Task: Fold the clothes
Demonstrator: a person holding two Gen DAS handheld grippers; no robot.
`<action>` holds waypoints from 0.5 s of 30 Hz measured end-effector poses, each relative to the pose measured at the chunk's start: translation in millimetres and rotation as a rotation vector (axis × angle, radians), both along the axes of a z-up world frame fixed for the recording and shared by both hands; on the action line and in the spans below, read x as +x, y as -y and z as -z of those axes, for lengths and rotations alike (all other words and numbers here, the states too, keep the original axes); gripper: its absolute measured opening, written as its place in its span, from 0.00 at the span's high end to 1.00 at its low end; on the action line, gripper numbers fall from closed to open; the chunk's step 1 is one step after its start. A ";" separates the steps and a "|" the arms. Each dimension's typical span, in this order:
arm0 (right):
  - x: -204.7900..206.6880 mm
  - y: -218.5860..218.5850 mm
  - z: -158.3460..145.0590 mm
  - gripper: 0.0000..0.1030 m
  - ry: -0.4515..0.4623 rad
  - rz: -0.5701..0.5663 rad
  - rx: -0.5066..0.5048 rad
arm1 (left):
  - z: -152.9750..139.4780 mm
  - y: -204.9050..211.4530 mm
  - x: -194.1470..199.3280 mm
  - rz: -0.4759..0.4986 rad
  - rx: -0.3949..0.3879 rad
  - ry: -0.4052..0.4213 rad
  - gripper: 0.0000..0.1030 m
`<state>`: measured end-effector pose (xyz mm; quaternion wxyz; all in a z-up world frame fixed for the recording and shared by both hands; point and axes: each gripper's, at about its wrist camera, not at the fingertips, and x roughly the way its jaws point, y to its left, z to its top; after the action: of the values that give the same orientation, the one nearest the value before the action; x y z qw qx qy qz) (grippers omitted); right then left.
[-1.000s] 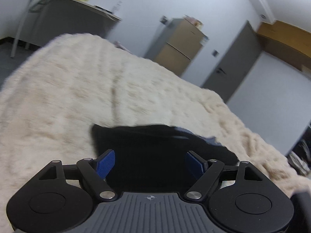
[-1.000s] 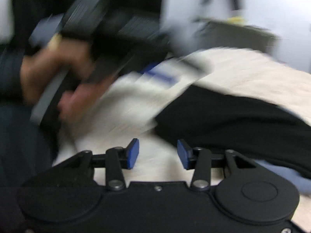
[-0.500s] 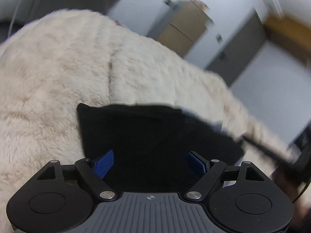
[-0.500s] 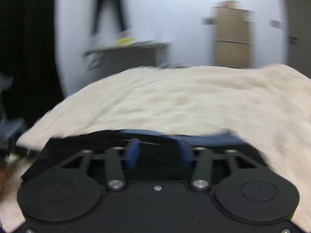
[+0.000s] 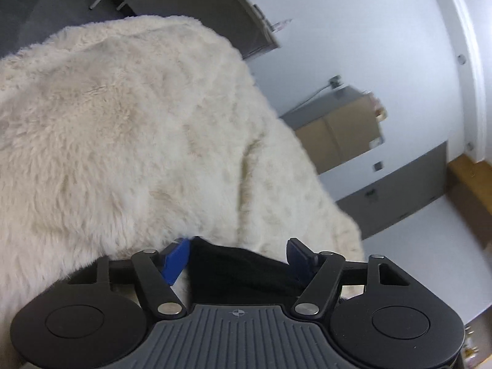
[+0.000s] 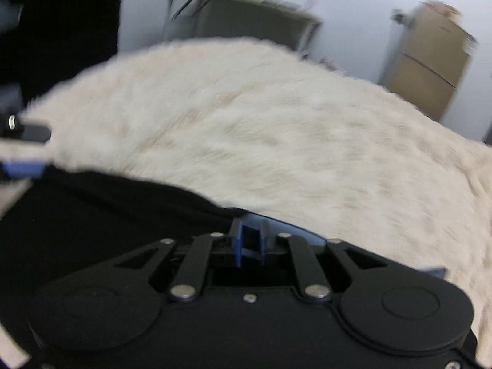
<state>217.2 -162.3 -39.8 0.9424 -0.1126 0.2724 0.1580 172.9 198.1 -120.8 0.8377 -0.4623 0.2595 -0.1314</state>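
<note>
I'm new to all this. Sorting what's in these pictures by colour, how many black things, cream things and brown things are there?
Black: 3, the garment, the left tool and the right tool
Cream: 1, the fluffy blanket
Brown: 1, the cabinet by the wall
Total: 5
</note>
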 end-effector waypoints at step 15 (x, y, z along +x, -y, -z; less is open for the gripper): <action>-58.2 179.2 51.6 0.43 -0.112 0.411 0.769 | -62.8 60.4 -53.6 0.172 0.259 0.246 0.22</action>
<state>159.1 -341.5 -91.4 0.9114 0.3116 0.2614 0.0631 119.3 137.7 -58.0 0.9012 -0.3072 0.2086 -0.2236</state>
